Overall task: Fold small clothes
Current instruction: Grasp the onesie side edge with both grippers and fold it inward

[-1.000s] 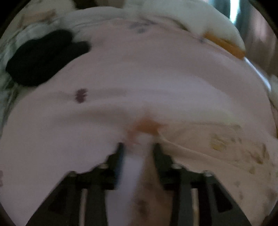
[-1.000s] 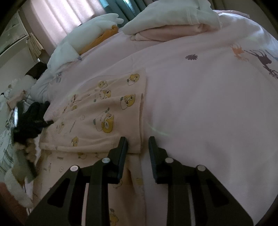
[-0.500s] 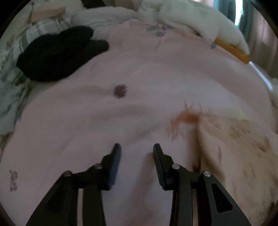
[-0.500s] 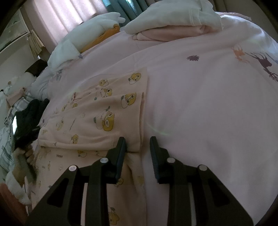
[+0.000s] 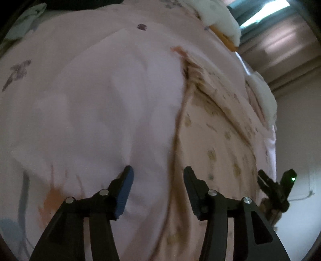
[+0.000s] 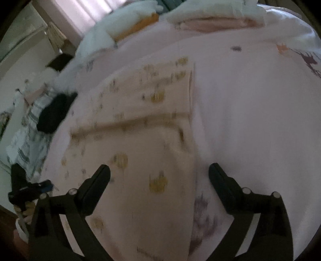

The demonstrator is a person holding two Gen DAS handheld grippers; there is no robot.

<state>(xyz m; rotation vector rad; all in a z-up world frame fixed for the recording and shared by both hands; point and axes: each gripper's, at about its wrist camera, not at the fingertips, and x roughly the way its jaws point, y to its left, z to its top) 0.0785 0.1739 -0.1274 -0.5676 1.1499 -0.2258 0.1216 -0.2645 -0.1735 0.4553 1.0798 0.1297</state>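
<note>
A small peach garment (image 6: 152,120) with yellow animal prints lies folded on the pink bed cover (image 6: 250,120). My right gripper (image 6: 159,169) hovers over the garment's near part, its jaws opening wide and gripping nothing. In the left wrist view the garment (image 5: 212,140) lies to the right. My left gripper (image 5: 158,172) hangs over its left edge and the bed cover (image 5: 90,110), jaws opening, nothing between the pads. Each gripper shows in the other's view: the left gripper (image 6: 26,188) at lower left, the right gripper (image 5: 276,188) at the right edge.
A stack of folded clothes (image 6: 216,18) sits at the far end of the bed. A white and orange pillow (image 6: 136,22) lies beside it. A black garment (image 6: 54,112) rests on plaid bedding at the left. Curtains (image 5: 280,46) hang beyond the bed.
My right gripper has let go of the garment's folded edge and spread its jaws wide. My left gripper released the cloth, swung across the cover to the garment's edge and widened its jaws.
</note>
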